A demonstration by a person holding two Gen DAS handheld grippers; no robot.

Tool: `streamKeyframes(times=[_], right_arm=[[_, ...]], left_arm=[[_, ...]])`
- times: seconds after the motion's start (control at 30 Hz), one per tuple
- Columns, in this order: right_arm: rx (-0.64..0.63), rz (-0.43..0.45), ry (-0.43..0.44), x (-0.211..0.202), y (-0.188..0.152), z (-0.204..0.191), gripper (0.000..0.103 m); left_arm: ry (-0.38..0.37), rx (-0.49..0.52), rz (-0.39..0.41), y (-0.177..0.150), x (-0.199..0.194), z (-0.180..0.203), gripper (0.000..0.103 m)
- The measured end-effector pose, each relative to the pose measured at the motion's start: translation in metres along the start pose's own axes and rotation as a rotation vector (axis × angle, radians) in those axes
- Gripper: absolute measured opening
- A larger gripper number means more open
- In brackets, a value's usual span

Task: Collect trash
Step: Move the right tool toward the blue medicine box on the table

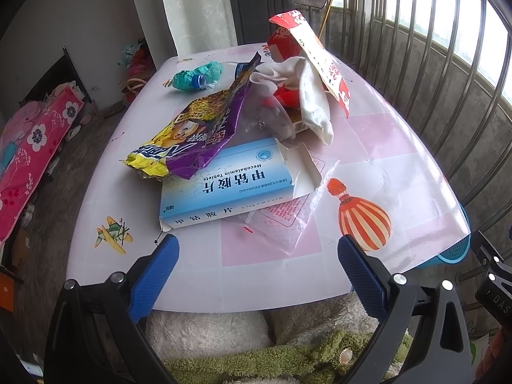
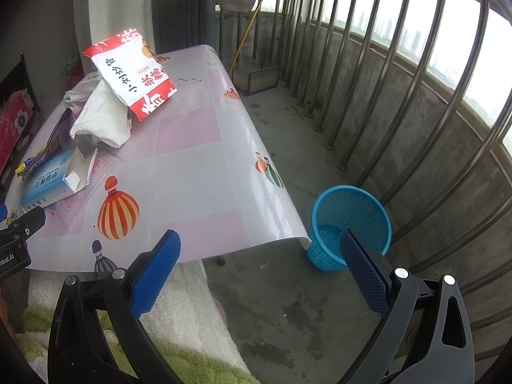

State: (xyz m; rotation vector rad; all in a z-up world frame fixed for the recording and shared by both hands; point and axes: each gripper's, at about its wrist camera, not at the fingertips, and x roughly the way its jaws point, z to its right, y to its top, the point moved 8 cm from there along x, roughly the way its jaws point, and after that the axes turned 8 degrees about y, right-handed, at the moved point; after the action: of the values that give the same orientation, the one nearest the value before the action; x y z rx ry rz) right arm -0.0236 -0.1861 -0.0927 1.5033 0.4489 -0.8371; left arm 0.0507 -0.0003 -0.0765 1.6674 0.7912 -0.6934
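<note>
Here both the left tongs (image 1: 257, 246) and right tongs (image 2: 260, 243) are held spread, empty, at the table (image 1: 384, 147) edge. Trash is piled centrally; "Mecobalamin Tablets" is read on the blue box (image 1: 224, 188). A blue basket (image 2: 350, 224) is seen on the floor beside.

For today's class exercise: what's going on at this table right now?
A person holds two claws, both open and empty. The left claw hovers near a blue medicine box, a purple snack bag and other litter on the table. The right claw points toward a blue wastebasket on the floor. Nothing is grasped.
</note>
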Motion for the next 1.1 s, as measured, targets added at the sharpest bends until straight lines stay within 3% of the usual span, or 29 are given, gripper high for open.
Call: streamKeyframes(times=[0.3,0.5,0.67,0.83,0.93,1.1], right_arm=[[0.016,0.040,0.031,0.001,0.008,-0.004,0.095],[-0.004,0.114,0.081,-0.002,0.037,-0.018,0.095],[-0.049,0.211,0.110,-0.007,0.071,-0.037,0.095],[-0.101,0.279,0.148,-0.007,0.095,-0.061,0.095],[-0.116,0.298,0.175,-0.004,0.104,-0.073,0.095],[-0.124,0.295,0.232,0.004,0.106,-0.091,0.095]], left_arm=[[0.013,-0.032,0.021,0.005,0.001,-0.007,0.097],[0.065,-0.087,0.117,0.028,-0.004,-0.037,0.097],[0.054,-0.128,0.156,0.049,0.004,-0.067,0.097],[-0.007,-0.153,0.241,0.071,0.006,-0.090,0.097],[-0.122,-0.165,0.301,0.076,0.002,-0.093,0.097],[-0.221,-0.206,0.282,0.074,0.007,-0.093,0.097]])
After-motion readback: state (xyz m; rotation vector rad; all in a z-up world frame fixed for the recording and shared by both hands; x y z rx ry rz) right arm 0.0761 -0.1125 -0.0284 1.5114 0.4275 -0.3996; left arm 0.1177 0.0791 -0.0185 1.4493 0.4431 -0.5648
